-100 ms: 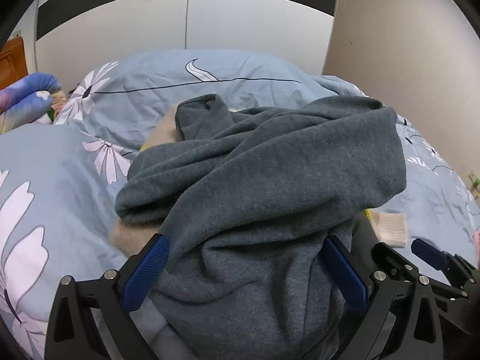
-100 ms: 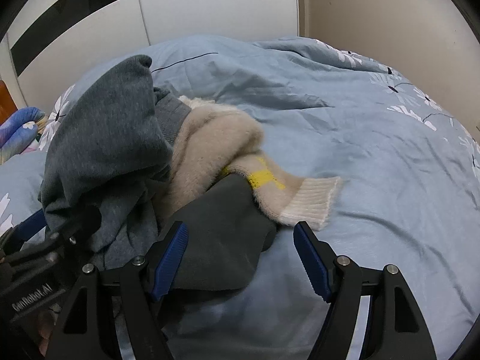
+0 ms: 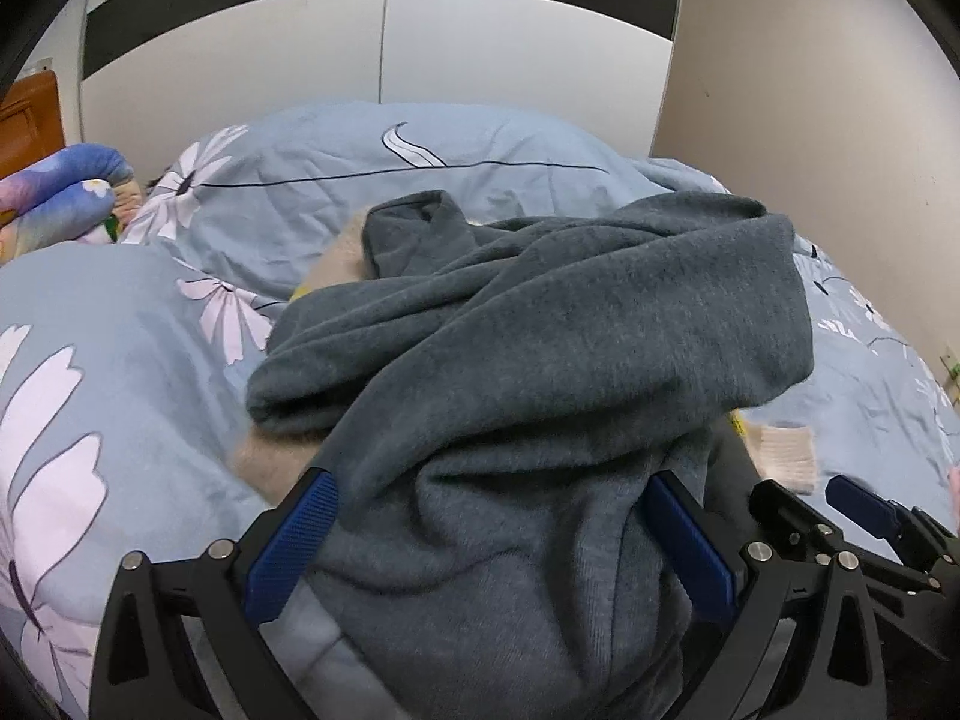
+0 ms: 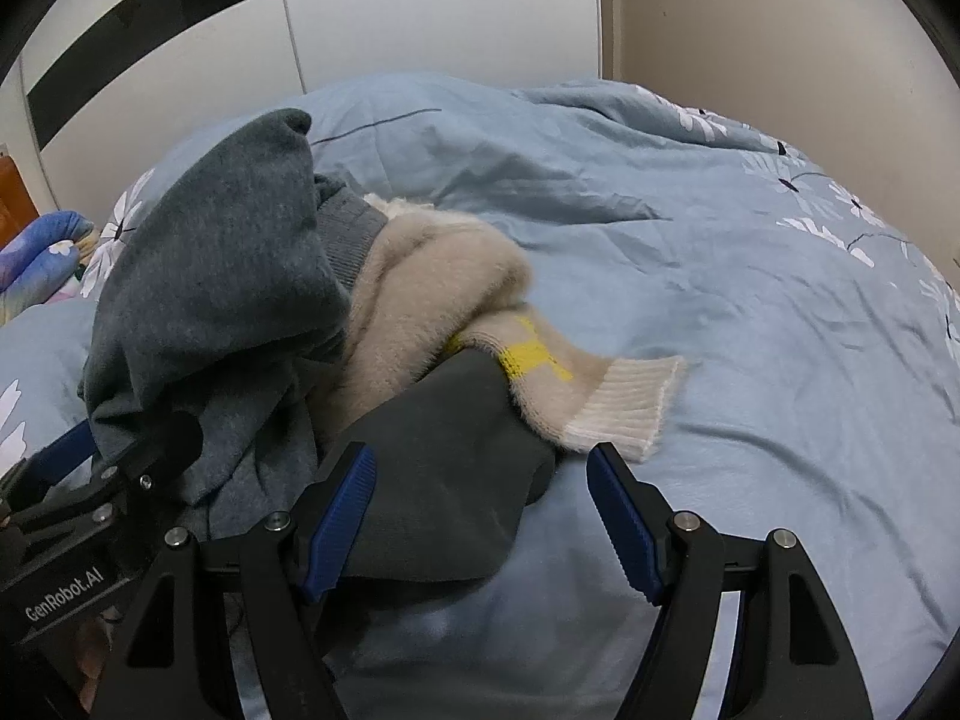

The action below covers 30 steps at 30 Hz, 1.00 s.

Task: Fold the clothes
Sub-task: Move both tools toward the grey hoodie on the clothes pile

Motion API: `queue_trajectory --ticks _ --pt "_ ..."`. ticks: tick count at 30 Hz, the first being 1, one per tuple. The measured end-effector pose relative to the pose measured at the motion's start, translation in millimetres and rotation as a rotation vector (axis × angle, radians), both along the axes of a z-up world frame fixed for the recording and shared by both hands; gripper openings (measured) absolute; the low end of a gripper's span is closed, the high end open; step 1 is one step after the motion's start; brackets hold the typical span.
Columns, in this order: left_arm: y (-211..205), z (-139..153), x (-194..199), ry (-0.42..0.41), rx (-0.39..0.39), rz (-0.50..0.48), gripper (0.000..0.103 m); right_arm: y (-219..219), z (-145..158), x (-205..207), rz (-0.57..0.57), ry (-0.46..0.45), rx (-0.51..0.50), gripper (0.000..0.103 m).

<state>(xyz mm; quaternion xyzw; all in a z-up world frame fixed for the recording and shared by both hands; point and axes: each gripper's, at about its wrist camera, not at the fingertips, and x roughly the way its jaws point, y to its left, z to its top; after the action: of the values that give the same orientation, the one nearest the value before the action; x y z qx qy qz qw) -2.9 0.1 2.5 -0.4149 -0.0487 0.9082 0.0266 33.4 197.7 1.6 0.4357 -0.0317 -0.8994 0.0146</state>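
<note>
A heap of clothes lies on a bed covered by a light blue duvet [image 4: 690, 276] printed with white flowers. Uppermost is a grey-blue sweatshirt [image 3: 540, 360], bunched and twisted, its folds spilling toward the left gripper [image 3: 489, 546], whose blue pads stand spread wide on either side of the cloth without pressing it. Under the sweatshirt a fuzzy beige sweater [image 4: 432, 282] pokes out; its sleeve, marked with a yellow band and ending in a pale ribbed cuff [image 4: 624, 408], stretches onto bare duvet to the right of the heap. A darker charcoal garment [image 4: 444, 480] lies under that sleeve, nearest the right gripper [image 4: 483, 516], whose fingers are parted: the left pad sits against the charcoal cloth's edge, the right pad over bare duvet just below the cuff, nothing pinched. The two grippers are close side by side, each showing at the edge of the other's view. Behind the bed stand glossy white wardrobe doors [image 3: 300, 72] with a black band, and a plain beige wall [image 3: 810, 120] to the right. A rolled blue-and-purple blanket [image 3: 54, 192] and a wooden panel [image 3: 27, 114] sit at far left
</note>
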Motion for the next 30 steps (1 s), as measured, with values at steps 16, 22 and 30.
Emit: queue_trajectory --ticks 16,22,30 --pt "-3.8 9.5 48.9 0.058 -0.032 -0.023 0.103 -6.2 2.1 26.8 0.096 0.066 -0.133 0.075" --pt "5.7 5.8 56.7 0.080 -0.056 -0.017 0.103 -1.1 -2.2 32.1 0.082 0.065 -0.156 0.075" --pt "12.4 6.1 63.1 0.077 -0.091 -0.021 0.103 6.3 -6.0 39.0 0.069 0.057 -0.163 0.074"
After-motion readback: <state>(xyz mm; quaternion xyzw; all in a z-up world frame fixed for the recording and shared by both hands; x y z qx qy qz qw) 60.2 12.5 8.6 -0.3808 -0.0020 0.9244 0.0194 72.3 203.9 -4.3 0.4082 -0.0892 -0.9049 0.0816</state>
